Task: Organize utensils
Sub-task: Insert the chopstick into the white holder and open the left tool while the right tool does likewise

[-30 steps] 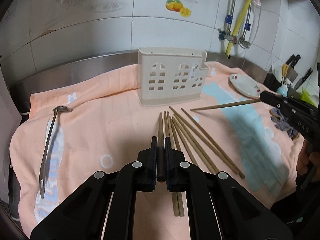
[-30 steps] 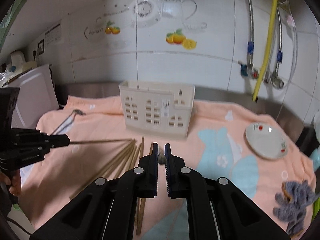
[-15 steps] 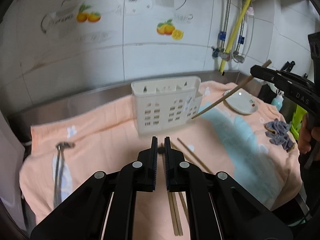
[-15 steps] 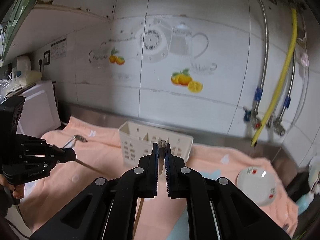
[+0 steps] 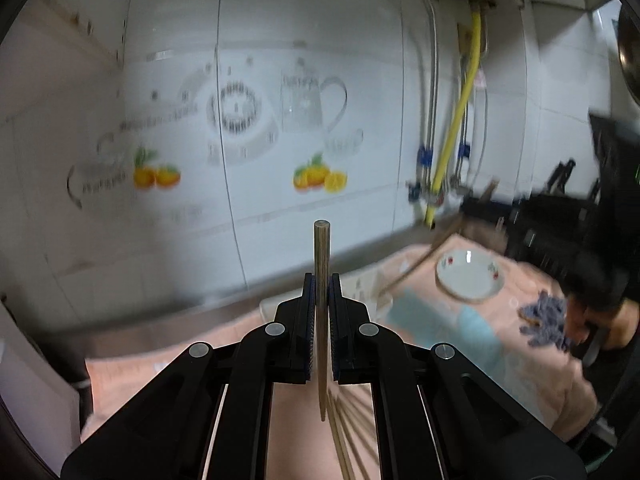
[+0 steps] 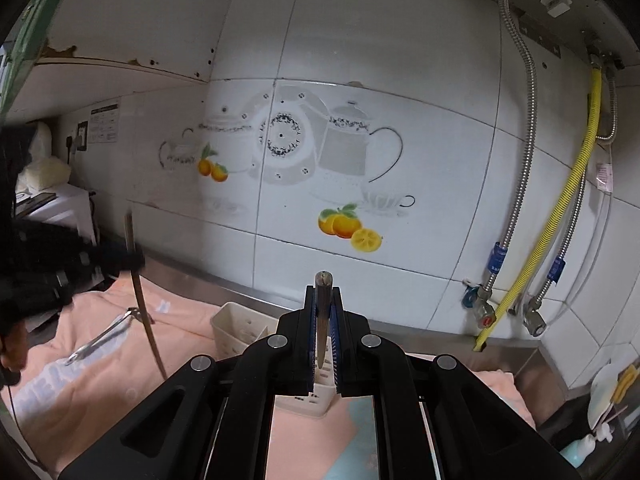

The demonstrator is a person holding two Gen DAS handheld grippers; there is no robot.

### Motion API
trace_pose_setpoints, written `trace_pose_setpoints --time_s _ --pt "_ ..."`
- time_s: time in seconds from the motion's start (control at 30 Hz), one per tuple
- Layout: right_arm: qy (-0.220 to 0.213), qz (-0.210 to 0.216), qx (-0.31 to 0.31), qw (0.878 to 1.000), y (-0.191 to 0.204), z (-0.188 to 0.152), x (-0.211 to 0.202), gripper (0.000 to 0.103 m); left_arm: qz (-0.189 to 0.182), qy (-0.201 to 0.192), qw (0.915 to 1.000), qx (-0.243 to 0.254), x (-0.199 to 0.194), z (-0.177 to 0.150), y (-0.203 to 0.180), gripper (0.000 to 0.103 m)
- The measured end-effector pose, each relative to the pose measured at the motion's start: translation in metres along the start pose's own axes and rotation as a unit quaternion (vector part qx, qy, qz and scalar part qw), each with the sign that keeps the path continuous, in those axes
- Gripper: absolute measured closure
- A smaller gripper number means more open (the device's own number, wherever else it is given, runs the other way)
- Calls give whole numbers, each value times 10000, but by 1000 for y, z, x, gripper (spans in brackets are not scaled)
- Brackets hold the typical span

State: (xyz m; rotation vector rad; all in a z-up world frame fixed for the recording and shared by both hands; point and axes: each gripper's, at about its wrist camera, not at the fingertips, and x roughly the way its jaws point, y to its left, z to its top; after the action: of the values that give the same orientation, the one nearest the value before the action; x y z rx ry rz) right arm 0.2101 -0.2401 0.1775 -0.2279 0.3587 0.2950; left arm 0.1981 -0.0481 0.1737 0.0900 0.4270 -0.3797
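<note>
My left gripper [image 5: 321, 282] is shut on a wooden chopstick [image 5: 321, 264] held upright, thick end up, above several loose chopsticks [image 5: 348, 420] on the peach towel [image 5: 500, 360]. My right gripper [image 6: 323, 294] is shut on another chopstick [image 6: 322, 312], also upright, above the cream utensil holder [image 6: 240, 326]. The holder's rim [image 5: 360, 284] shows behind the left fingers. The left gripper also shows at the left of the right wrist view [image 6: 120, 260] with its chopstick [image 6: 140, 300]. The right gripper and its chopstick [image 5: 420, 264] are blurred at the right of the left wrist view.
A metal ladle [image 6: 104, 336] lies on the towel at left. A white dish [image 5: 468, 276] and a grey-blue rag [image 5: 548, 324] sit at right. The tiled wall with pipes and a yellow hose [image 6: 560, 216] stands close behind. A bottle [image 6: 584, 446] sits at far right.
Both grippers have risen and tilted up, each turning its chopstick from slanted to upright. The views now face the wall more than the counter.
</note>
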Motion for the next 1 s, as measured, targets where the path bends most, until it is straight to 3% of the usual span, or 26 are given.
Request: trace_pose_setpoints --time_s 0.27,0.5,0.77,1.0 --pt "434 42 138 9990 -10 -11 44 97 146 -485 9986 -122 17 53 11 98" --pt "675 73 200 9975 -14 -24 69 97 430 -750 9961 -184 45 67 18 98" --pt "939 183 319 9949 -16 -39 88 97 482 -245 9977 -403 93 43 37 98" --pt "1016 182 366 9940 -16 -42 94 95 488 124 9977 -456 110 20 45 97"
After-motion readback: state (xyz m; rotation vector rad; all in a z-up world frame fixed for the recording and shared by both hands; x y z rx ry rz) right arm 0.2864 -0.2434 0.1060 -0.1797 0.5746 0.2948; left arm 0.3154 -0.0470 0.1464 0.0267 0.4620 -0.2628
